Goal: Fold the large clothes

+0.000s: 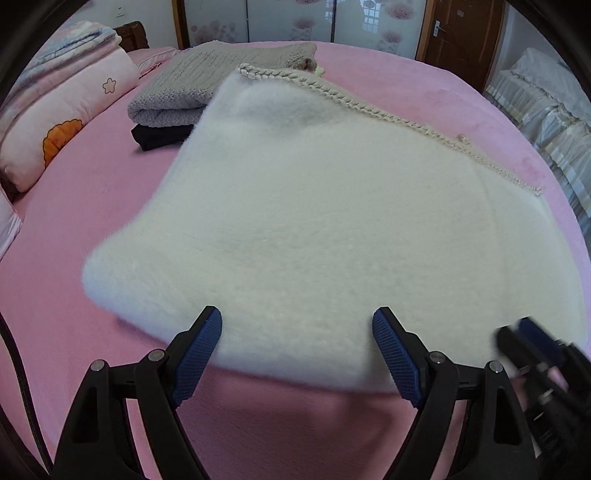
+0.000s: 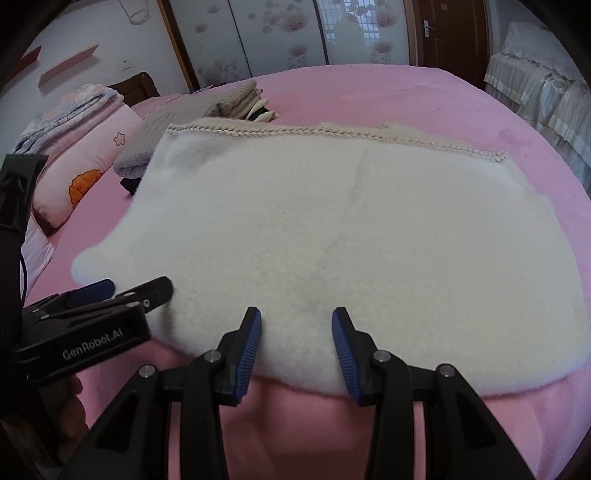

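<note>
- Left wrist view: low over near edge of bed (image 1: 74,229), looking forward across white garment (image 1: 314,229) toward wardrobe (image 1: 288,18) and door (image 1: 454,33); close, garment fills most of frame.
- Right wrist view: same direction, just right of the other, equally close to garment (image 2: 332,229).
- Shared: garment, grey stack (image 1: 207,81) (image 2: 207,107), pillow (image 1: 66,110) (image 2: 85,162), door (image 2: 450,33).
- Seen in each other: right gripper (image 1: 532,343) at lower right edge, blurred; left gripper (image 2: 122,291) at lower left.

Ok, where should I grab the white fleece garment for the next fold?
Take the white fleece garment by its near hem, coming in low from the front. That edge lies flat on the pink bed, right ahead of the open left gripper and right gripper.
</note>
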Available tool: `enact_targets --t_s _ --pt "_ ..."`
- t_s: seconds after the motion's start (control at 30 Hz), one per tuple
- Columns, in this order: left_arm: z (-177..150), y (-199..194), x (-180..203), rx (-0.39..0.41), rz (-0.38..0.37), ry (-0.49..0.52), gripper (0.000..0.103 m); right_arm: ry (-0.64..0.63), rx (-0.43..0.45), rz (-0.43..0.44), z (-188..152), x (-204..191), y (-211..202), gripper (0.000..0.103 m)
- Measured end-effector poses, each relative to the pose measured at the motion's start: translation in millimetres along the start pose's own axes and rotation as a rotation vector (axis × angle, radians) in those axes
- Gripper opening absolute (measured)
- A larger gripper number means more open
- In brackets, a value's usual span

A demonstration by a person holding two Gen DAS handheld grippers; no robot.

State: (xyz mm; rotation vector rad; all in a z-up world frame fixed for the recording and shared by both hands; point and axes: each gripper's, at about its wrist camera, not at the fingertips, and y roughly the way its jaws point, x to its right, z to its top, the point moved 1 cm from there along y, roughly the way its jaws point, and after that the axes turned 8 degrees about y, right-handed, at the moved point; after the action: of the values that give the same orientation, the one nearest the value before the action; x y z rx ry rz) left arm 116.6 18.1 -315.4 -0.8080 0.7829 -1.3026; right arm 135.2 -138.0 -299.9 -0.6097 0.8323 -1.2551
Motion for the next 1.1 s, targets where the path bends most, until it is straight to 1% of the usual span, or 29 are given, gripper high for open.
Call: enact_targets --t_s 0.07,0.13,0.2,0.27,0.3,0.33,0.37,0.4,0.43,0.5,0.57,0.63,0.73,0.93,1.0,1.1 --pt "1.0 2.6 -9.9 0.008 0.001 0.013 0.083 0.023 0.023 -0.076 0.3 25.9 -4.9 0.04" --pt "0.8 3.6 -20.3 0.019 0.02 0.028 0.083 0.059 0.045 -0.158 -0.7 55.9 -8.9 0.04" --pt "2.0 5.2 -36.1 0.028 0.079 0.025 0.083 0.11 0.062 -0.259 -0.8 94.0 -13.5 0.04" --pt "1.6 8.0 -56.2 0.027 0.132 -0.018 0.083 0.165 0.067 -0.319 -1.4 125.7 -17.6 0.04" --pt "0.1 10.2 -64.7 0.022 0.129 -0.043 0.083 0.194 0.07 -0.318 -1.9 141.5 -20.8 0.04" --pt "-2.3 13.6 -73.4 0.013 0.132 -0.068 0.084 0.199 0.068 -0.322 -2.2 149.3 -21.9 0.037" --pt "-4.1 16.3 -79.0 0.006 0.155 -0.079 0.085 0.194 0.066 -0.327 -2.2 153.7 -22.1 0.037" --pt "-7.3 19.3 -85.3 -0.002 0.185 -0.091 0.088 0.184 0.067 -0.333 -2.9 155.3 -22.0 0.036" --pt "-10.2 21.5 -90.2 -0.007 0.19 -0.104 0.091 0.178 0.068 -0.342 -3.1 154.6 -21.6 0.036" --pt "-17.6 28.1 -102.1 -0.028 0.147 -0.162 0.092 0.189 0.061 -0.352 -4.4 154.3 -18.0 0.036" --pt "-20.2 32.8 -108.5 -0.044 0.116 -0.206 0.093 0.234 0.049 -0.343 -6.2 158.8 -12.2 0.037" --pt "-20.3 34.0 -107.4 -0.047 0.123 -0.21 0.094 0.251 0.045 -0.34 -5.2 160.6 -8.1 0.038" --pt "-20.7 34.1 -104.3 -0.045 0.139 -0.203 0.094 0.225 0.039 -0.364 -6.3 156.7 -8.0 0.038" --pt "-21.0 34.5 -105.7 -0.058 0.124 -0.22 0.094 0.231 0.022 -0.357 -3.8 157.3 -7.5 0.039" --pt "-19.2 35.3 -106.7 -0.073 0.119 -0.228 0.094 0.237 0.011 -0.362 -3.0 156.0 -7.9 0.039" --pt "-14.2 38.8 -114.5 -0.116 0.095 -0.267 0.094 0.261 -0.004 -0.357 -1.1 155.7 -10.2 0.04"
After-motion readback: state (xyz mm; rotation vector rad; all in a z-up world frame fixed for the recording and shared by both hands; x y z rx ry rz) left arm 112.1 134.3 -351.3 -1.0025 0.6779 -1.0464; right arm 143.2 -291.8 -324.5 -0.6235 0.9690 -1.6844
